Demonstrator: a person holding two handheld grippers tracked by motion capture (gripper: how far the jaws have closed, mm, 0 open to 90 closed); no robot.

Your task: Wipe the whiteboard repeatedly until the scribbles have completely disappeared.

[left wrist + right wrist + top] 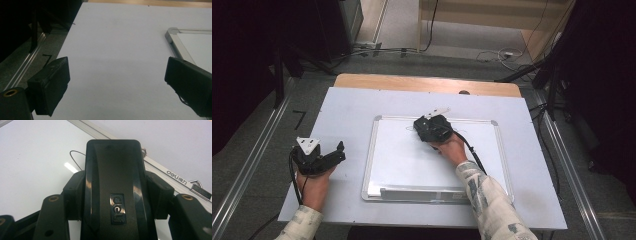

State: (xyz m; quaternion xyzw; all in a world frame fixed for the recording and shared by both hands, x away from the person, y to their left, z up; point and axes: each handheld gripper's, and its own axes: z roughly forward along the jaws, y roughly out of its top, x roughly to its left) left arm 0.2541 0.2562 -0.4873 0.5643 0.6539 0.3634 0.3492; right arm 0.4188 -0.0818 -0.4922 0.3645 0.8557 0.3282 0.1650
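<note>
1. Glossy black plastic forms the eraser (113, 187), a long block with rounded corners and a raised "deli" badge on its back; it sits at the centre of the right gripper view.
2. Clamped on the eraser's two long sides are the jaws of the right gripper (113, 195), matte black blocks with brass-coloured screw holes behind them.
3. In the high view the right gripper (433, 129) sits at the upper middle of the whiteboard (402, 165), with the person's right hand (451, 150) behind it and a patterned sleeve (487, 200) running to the lower right of the frame.
4. Smooth white surface, shiny enough to throw back a streak of light, fills the whiteboard inside a thin silver metal frame with rounded grey corners; a printed brand mark and a small metal hook show on the frame at the right of the right gripper view.
5. A thin dark pen loop (75, 157) lies on the board just left of the eraser.
6. Left gripper (117, 77) hovers over the pale matte table sheet (117, 37), jaws spread wide with nothing between them; in the high view it sits at lower left, well apart from the board.
</note>
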